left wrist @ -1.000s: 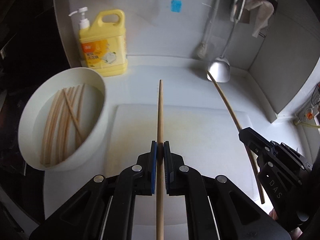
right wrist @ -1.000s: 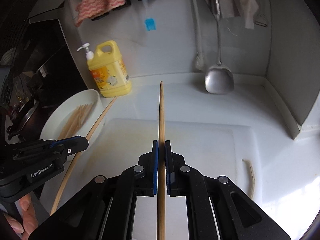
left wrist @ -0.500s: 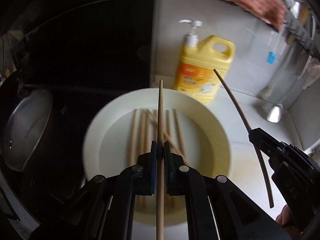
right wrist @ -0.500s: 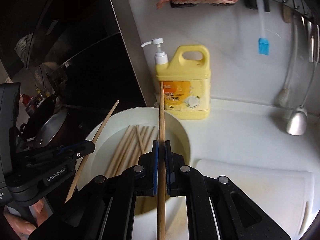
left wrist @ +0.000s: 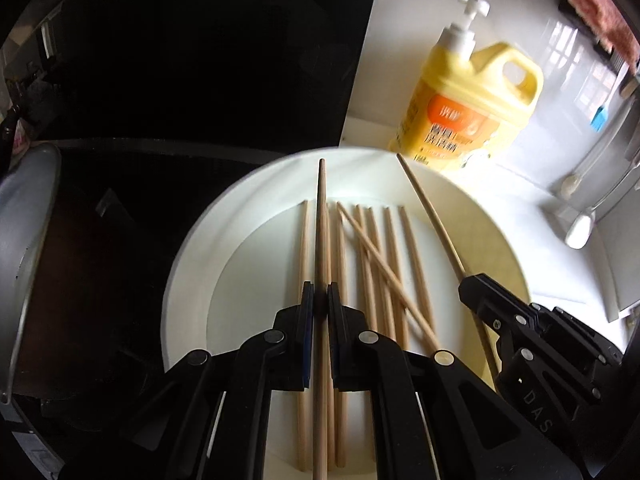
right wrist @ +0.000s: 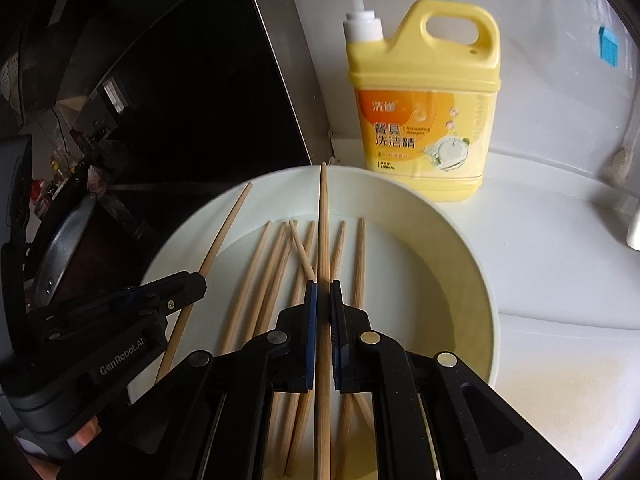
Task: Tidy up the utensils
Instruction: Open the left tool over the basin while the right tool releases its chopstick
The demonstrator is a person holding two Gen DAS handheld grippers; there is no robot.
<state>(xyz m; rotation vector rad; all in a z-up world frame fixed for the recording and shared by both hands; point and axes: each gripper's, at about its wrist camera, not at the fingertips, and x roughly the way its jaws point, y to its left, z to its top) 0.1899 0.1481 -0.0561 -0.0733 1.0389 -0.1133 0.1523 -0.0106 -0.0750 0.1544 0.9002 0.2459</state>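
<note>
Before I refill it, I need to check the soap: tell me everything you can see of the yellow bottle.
The yellow bottle is a squat plastic jug with a moulded handle, a white pump on top and an orange and yellow label showing a plate. It stands upright on the white counter against the wall, just behind the white bowl. Nothing grips it.

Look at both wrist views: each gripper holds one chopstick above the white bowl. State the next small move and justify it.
Probably lower both a little and open the jaws. The left gripper and right gripper are each shut on a chopstick that points over the white bowl, where other chopsticks already lie roughly parallel; one lies crossed. Releasing low should keep them from bouncing out.
</note>
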